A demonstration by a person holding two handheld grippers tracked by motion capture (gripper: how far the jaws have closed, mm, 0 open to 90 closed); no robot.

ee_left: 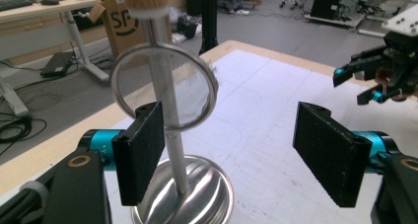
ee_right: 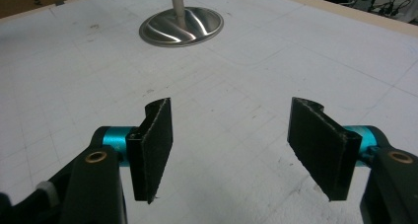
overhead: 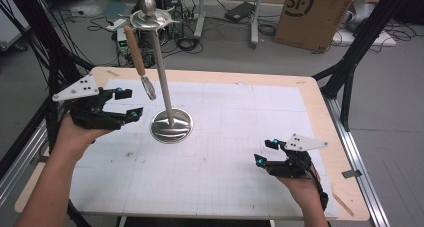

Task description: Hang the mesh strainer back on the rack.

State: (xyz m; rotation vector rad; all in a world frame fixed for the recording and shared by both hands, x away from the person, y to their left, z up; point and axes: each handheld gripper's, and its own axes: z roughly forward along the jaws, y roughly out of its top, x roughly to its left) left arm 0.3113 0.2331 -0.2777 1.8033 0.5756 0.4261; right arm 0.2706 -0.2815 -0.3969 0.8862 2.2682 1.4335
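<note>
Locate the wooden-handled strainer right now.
In the high view the strainer hangs from the metal stand at table left, just beyond the open left gripper.

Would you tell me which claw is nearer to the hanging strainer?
Left. The left claw sits just beside the strainer, open; the right claw rests far across the table.

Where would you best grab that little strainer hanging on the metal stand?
Probably on the strainer's wooden handle, coming in from the left gripper side. The handle hangs free and slanted beside the stand's pole; the mesh ring below looks thin and sits close to the pole.
</note>
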